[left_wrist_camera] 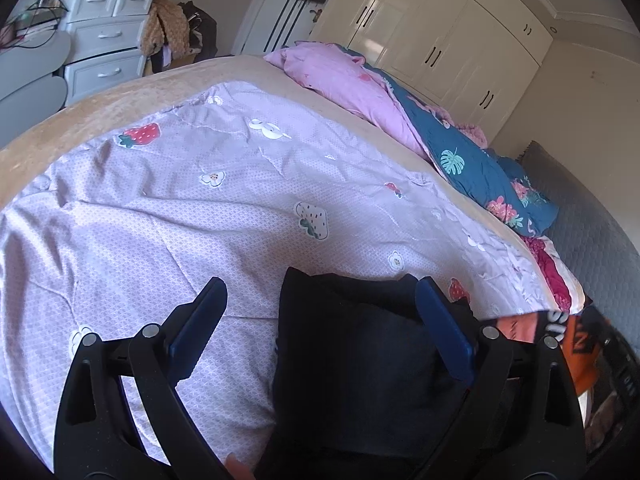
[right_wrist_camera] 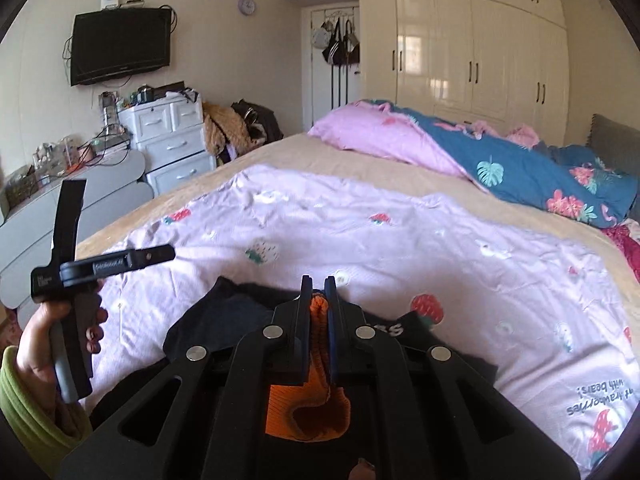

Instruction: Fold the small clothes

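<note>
A: Grippers first. State of each?

B: Right gripper (right_wrist_camera: pixel 319 280), fingers pinched tight on an orange knit cuff (right_wrist_camera: pixel 308 404); the fabric bunches between the pads and hangs back toward the camera. Left gripper (left_wrist_camera: pixel 320 300), fingers spread wide, nothing between them. In the right wrist view it sits off to the left, held up in the left hand (right_wrist_camera: pixel 60 332), green sleeve at the wrist.

A: Garment?

B: Dark garment (left_wrist_camera: pixel 360 360) lies on the lilac quilt (left_wrist_camera: pixel 200 200), near edge of the bed, directly below both tools. White lettering shows on it in the right view. Orange patch at its right side in the left view. Left fingers straddle its upper edge; contact I cannot tell.

A: Beyond that?

B: Quilt printed with strawberries, spread over a tan blanket (left_wrist_camera: pixel 100 108). Farther back, a pink and teal duvet (right_wrist_camera: pixel 500 160) heaped toward the headboard. White drawers (right_wrist_camera: pixel 172 140) left of the bed, TV (right_wrist_camera: pixel 120 44) on the wall above, wardrobe (right_wrist_camera: pixel 480 48) along the far wall.
</note>
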Tool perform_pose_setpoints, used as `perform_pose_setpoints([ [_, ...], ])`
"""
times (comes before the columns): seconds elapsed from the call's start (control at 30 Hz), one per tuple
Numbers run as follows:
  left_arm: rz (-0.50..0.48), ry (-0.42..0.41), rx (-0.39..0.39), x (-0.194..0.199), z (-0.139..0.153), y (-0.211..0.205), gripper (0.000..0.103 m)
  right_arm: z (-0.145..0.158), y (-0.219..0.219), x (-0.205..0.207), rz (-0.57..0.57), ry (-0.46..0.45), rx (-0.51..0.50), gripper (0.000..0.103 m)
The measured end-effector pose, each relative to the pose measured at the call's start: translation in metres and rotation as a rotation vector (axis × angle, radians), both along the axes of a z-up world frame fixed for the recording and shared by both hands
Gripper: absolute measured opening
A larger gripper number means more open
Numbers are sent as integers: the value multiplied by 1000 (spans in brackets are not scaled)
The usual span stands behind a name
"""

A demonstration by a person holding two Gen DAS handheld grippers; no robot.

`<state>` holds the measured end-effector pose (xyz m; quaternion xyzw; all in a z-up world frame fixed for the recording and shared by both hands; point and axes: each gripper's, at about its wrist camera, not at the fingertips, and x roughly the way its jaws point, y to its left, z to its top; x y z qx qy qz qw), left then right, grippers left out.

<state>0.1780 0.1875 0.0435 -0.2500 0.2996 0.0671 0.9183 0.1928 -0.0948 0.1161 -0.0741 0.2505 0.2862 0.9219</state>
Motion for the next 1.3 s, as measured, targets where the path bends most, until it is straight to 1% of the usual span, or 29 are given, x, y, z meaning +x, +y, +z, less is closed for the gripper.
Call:
perform_pose_setpoints([
  [0.1,-8,6,6,3,-1,-3,88,-2,-18,7,-41,-16,10,5],
  [0.3,-40,27,31,10,-6,-16,88,-25,-46,20,-118,33,25,5],
  [0.47,-71,47,56,17,-12,-28,88,-39,-59,17,-154,53,43,5],
  [0.73,-144,88,104,27,-23,-56,88,-63,-67,21,-209,85,13,5],
  [0.87,-160,106,115,32,-29,-62,88,-70,-71,25,-222,105,12,5],
  [1.13,-191,118,134,34,-34,-76,88,-83,-76,33,-250,146,3,5],
  [1.17,-198,122,134,35,-35,-77,88,-84,-76,33,-253,150,3,5],
  [1.23,-206,123,131,35,-37,-81,80,-86,-76,34,-254,158,5,5],
  [1.27,-219,125,127,35,-38,-83,79,-88,-75,34,-251,164,-2,6],
  [1.3,-227,126,126,36,-39,-85,76,-89,-74,35,-251,168,-14,6],
])
